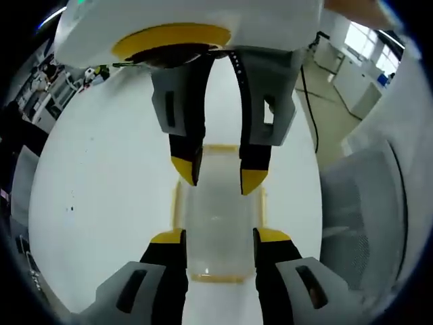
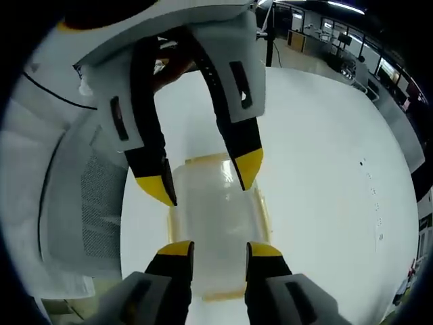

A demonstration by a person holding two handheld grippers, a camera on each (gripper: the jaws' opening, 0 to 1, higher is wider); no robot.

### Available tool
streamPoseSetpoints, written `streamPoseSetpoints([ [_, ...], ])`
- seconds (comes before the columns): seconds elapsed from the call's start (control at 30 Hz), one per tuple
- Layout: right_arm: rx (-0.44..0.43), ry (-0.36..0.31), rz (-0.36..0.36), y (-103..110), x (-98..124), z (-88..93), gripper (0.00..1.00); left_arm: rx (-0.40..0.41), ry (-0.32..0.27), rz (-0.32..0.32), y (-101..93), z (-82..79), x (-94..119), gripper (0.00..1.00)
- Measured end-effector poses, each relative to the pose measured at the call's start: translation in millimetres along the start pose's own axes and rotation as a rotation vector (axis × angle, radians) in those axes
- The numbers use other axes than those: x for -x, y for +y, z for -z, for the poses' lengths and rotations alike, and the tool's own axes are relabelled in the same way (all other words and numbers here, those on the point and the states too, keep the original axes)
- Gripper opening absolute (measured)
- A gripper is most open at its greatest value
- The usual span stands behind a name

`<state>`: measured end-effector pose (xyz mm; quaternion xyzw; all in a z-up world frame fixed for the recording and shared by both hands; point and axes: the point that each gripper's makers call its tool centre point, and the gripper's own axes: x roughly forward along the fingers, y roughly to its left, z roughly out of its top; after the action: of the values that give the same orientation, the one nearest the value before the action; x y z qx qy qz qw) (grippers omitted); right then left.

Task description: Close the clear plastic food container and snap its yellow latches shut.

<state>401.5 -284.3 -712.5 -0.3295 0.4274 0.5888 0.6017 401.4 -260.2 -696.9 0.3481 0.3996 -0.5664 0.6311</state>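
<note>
Container (image 1: 220,220) between both hand-held grippers' spread jaws

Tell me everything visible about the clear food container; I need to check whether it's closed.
The clear plastic food container is rectangular with yellow trim along its edges, lying flat on the white table. Its lid looks to be on, though latch state is unclear. The left gripper and right gripper straddle it from opposite ends, jaws open; contact cannot be confirmed.
</note>
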Motion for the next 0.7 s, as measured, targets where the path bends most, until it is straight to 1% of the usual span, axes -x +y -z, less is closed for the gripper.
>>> streamPoseSetpoints([
  [0.27,0.004,-0.027,0.013,-4,-3,-5.2,0.27,0.026,-0.014,0.0,-7.0,2.4,-5,0.35],
  [0.4,0.012,-0.025,0.02,-8,-5,-4.7,0.27,0.026,-0.014,0.001,-11.2,3.4,-8,0.36],
  [0.7,0.013,-0.028,0.031,-15,-4,-4.9,0.25,0.024,-0.012,-0.008,-11.1,4.4,-11,0.38],
])
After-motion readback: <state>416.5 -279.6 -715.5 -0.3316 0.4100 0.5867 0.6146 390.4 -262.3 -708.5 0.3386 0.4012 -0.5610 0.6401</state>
